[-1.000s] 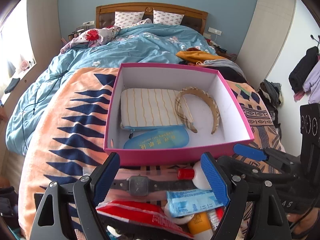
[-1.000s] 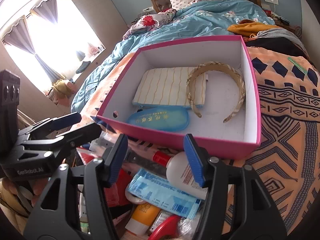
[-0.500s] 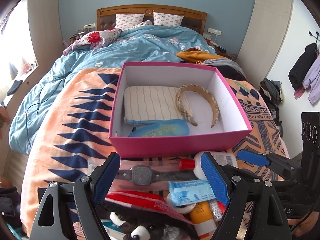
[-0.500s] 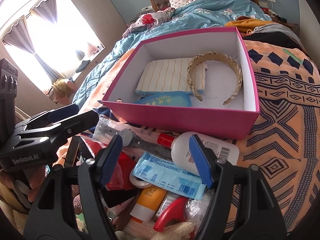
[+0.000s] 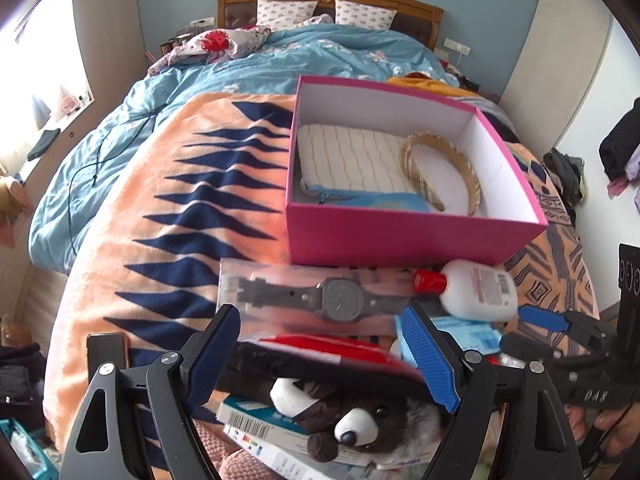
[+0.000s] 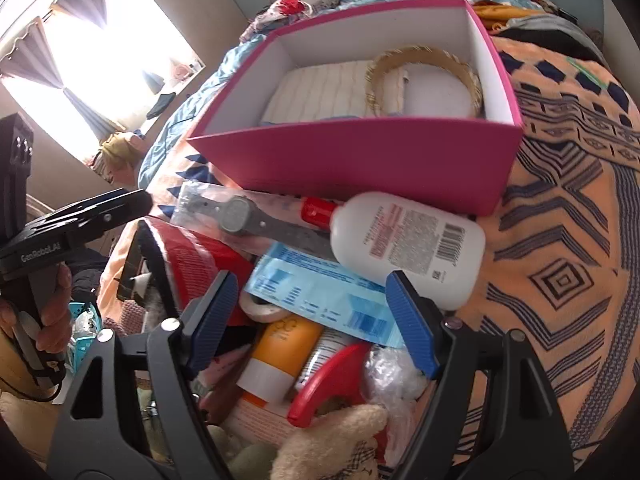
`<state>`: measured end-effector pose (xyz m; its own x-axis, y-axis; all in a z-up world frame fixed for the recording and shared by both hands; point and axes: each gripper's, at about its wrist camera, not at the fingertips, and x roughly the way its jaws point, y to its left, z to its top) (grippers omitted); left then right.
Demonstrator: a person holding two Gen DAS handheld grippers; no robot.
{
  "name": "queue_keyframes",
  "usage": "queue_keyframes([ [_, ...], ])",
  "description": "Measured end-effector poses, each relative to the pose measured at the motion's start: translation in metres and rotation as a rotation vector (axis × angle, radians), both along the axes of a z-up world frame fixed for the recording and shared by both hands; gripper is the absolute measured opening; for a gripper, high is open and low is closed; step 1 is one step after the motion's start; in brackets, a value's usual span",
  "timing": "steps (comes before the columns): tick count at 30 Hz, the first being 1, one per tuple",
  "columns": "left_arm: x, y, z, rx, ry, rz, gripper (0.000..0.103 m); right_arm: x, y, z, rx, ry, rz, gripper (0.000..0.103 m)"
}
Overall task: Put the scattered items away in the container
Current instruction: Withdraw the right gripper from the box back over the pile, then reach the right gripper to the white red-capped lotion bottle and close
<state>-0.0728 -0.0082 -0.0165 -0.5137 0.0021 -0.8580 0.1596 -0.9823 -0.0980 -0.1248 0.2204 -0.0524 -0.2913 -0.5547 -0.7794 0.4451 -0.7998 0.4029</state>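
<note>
"Why do both tools hang over that heap?"

"Most loose things lie there, against the pink box's (image 5: 400, 240) near wall on the bed: the watch (image 5: 340, 300), the white bottle (image 6: 404, 244), the blue packet (image 6: 320, 300). The pouch (image 5: 352, 160) and headband (image 5: 444, 168) already sit inside."

"Holding anything?"

"No. The left tool (image 5: 324, 356) and right tool (image 6: 316, 316) are both spread wide, empty, ready to straddle something."
</note>
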Motion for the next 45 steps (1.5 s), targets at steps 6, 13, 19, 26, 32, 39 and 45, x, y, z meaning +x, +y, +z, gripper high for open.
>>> queue_keyframes([
  [6, -0.011, 0.026, -0.007, 0.030, -0.021, -0.097, 0.085, -0.003, 0.017, -0.017, 0.016, -0.054, -0.056, 0.078],
  [13, -0.041, 0.076, -0.022, 0.028, -0.071, -0.244, 0.085, -0.014, 0.043, -0.032, 0.020, -0.105, -0.143, 0.078],
  [19, -0.069, 0.104, -0.038, 0.031, -0.126, -0.304, 0.085, -0.026, 0.055, -0.044, 0.000, -0.140, -0.175, 0.078],
  [26, -0.086, 0.110, -0.061, 0.047, -0.186, -0.299, 0.084, -0.034, 0.058, -0.050, -0.042, -0.160, -0.175, 0.077],
  [32, -0.097, 0.105, -0.074, 0.106, -0.234, -0.281, 0.084, -0.038, 0.057, -0.056, -0.064, -0.171, -0.170, 0.077],
  [39, -0.108, 0.107, -0.087, 0.152, -0.283, -0.282, 0.078, -0.043, 0.052, -0.059, -0.085, -0.178, -0.156, 0.077],
  [45, -0.111, 0.103, -0.094, 0.190, -0.307, -0.270, 0.078, -0.047, 0.049, -0.063, -0.090, -0.191, -0.152, 0.072],
])
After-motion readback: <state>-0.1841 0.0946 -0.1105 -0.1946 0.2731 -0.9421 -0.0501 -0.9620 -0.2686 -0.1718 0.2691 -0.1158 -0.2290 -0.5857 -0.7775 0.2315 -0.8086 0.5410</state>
